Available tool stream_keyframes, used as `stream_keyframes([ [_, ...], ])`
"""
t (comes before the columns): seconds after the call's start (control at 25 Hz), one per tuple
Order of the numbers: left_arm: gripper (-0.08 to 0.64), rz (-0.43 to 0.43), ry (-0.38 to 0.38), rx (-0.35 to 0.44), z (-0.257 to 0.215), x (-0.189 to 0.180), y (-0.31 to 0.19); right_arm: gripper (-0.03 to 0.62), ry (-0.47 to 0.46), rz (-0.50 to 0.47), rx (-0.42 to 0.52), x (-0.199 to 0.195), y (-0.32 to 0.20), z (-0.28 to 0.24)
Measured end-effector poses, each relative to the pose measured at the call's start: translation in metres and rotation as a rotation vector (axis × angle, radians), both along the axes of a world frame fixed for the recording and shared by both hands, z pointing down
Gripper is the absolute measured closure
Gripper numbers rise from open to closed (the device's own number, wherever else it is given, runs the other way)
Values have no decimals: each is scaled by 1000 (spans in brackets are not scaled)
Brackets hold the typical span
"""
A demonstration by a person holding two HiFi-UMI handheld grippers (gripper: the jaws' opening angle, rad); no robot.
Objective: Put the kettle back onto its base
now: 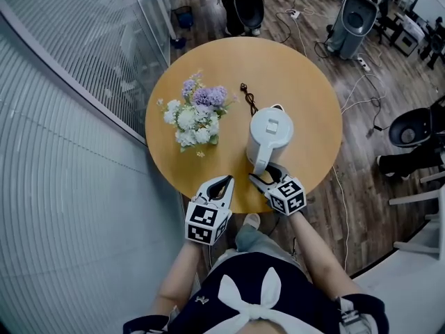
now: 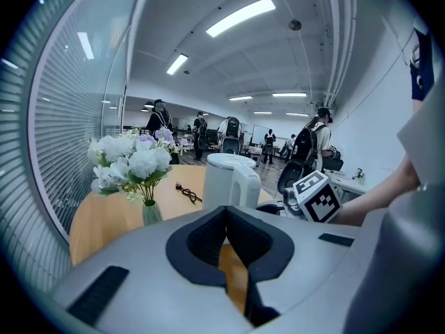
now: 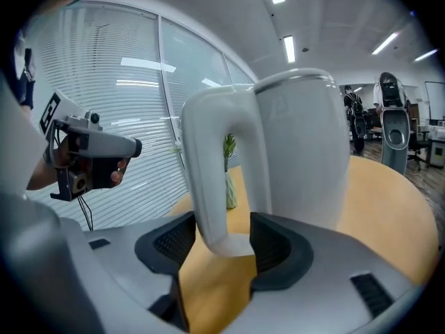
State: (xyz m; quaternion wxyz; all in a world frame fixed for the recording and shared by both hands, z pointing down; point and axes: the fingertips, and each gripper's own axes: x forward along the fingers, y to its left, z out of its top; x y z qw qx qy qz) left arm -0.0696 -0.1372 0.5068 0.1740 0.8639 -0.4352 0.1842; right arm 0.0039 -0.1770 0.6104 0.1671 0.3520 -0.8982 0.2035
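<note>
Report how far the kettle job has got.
Seemingly done: the kettle stands upright on the table, though its base is hidden, so seating is unconfirmed. In hand: the right gripper has its jaws open either side of the handle, not gripping. The left gripper is shut, empty. Left: draw the right gripper away.

round light-wood table [image 1: 309, 89] sits right by a glass wall with white horizontal blinds [image 1: 62, 131]. dark wood-plank floor [image 1: 361, 138], black office chairs [image 1: 248, 9] further out, long bright ceiling strip lights [image 2: 240, 16] overhead.
</note>
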Motion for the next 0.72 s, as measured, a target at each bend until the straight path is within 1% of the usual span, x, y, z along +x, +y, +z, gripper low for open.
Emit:
stream_keyframes([
  [0.2, 534, -1, -1, 9, -1, 3, 2, 360, -31, 33, 26, 11, 9, -21],
  [0.32, 534, 2, 0, 26, -4, 7, 2, 360, -50, 46, 82, 15, 14, -45],
  [0.48, 534, 8, 7, 58, -14, 13, 1, 365, -96, 91, 158, 23, 15, -83],
  [0.6, 534, 14, 14, 87, -23, 19, 1, 406, -125, 105, 223, 24, 18, -111],
  [0.68, 534, 15, 18, 107, -30, 22, 2, 478, -133, 115, 272, 24, 23, -130],
  [0.72, 534, 15, 20, 116, -34, 24, 3, 491, -135, 119, 293, 23, 25, -139],
])
